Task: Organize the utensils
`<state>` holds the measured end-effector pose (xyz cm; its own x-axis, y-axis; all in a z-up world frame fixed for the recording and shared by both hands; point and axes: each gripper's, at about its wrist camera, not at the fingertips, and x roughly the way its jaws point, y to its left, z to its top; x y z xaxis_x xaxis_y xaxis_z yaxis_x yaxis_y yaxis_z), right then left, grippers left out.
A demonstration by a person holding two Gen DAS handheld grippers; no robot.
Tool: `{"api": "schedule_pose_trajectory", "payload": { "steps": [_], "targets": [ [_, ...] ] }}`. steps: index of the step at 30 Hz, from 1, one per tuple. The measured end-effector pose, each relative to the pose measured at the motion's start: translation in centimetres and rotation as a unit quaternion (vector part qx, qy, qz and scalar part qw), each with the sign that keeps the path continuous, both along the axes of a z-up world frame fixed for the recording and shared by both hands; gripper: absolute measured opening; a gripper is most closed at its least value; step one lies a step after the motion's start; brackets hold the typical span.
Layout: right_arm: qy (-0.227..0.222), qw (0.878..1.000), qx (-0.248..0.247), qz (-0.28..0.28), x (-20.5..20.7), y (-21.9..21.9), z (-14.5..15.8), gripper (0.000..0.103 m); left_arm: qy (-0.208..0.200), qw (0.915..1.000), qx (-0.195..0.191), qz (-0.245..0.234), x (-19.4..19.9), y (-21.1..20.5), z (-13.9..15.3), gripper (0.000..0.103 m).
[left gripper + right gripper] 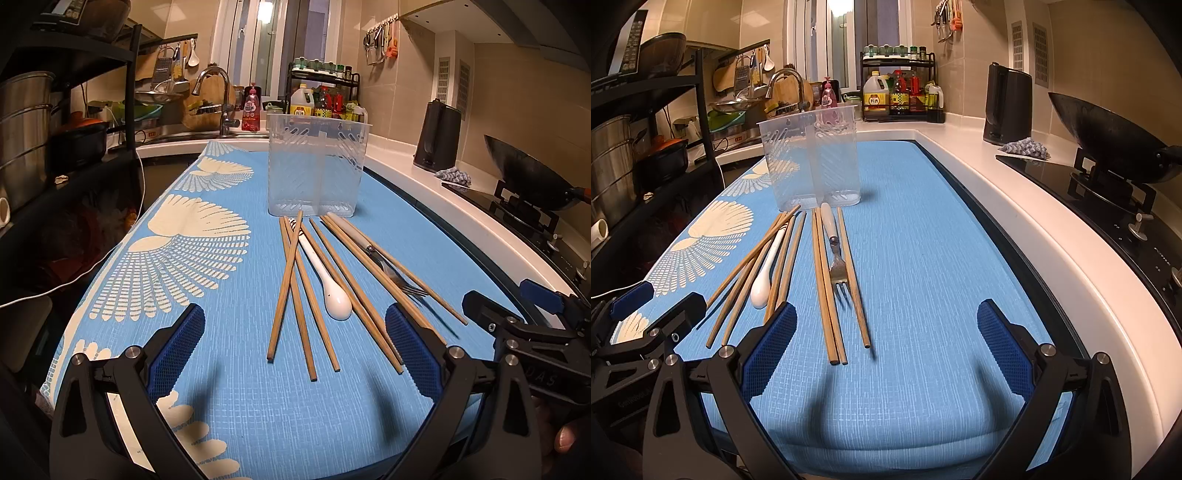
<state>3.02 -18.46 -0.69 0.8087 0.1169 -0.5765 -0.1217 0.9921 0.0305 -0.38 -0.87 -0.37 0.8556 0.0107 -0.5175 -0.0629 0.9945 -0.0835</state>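
Several wooden chopsticks (295,284) lie loose on the blue mat (229,369), with a white spoon (334,295) and a white-handled fork (388,266) among them. A clear plastic utensil holder (316,166) with two compartments stands empty behind them. My left gripper (295,343) is open and empty just short of the chopstick ends. In the right wrist view the chopsticks (827,288), spoon (766,273), fork (836,258) and holder (812,162) show too. My right gripper (886,336) is open and empty, near the right-hand chopstick ends.
A white counter (1015,192) runs along the mat's right side, with a black kettle (1006,103), a grey cloth (1027,147) and a wok (1108,140) on a stove. A sink tap (218,96) and a bottle rack (325,92) stand behind. A black shelf (55,129) holds pots at left.
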Motion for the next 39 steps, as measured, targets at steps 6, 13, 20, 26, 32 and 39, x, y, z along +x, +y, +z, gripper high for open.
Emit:
{"api": "schedule_pose_trajectory", "payload": {
  "steps": [6, 13, 20, 26, 32, 39],
  "targets": [
    [0.003, 1.0, 0.004, 0.005, -0.1, 0.1, -0.2, 0.088, 0.006, 1.0, -0.003, -0.004, 0.1, 0.1, -0.1, 0.094],
    [0.027, 1.0, 0.011, 0.003, 1.1, -0.8, -1.2, 0.061, 0.052, 0.9986, -0.005, -0.002, 1.3, 0.7, -1.4, 0.054],
    [0.052, 0.998, 0.027, 0.033, 2.6, -0.6, -2.4, 0.04, 0.073, 0.9971, -0.015, 0.011, 2.1, 1.6, -2.4, 0.032],
    [0.061, 0.996, 0.031, 0.05, 3.0, 0.1, -3.1, 0.019, 0.086, 0.9962, -0.009, 0.011, 2.7, 1.5, -3.2, 0.014],
    [0.053, 0.996, 0.033, 0.065, 2.9, 0.3, -2.8, 0.005, 0.076, 0.9971, -0.001, 0.008, 2.4, 1.3, -2.9, 0.005],
    [0.021, 0.999, 0.021, 0.038, 2.0, -0.3, -1.7, 0.005, 0.062, 0.9979, 0.018, 0.008, 1.8, 1.0, -2.3, 0.005]
  ]
}}
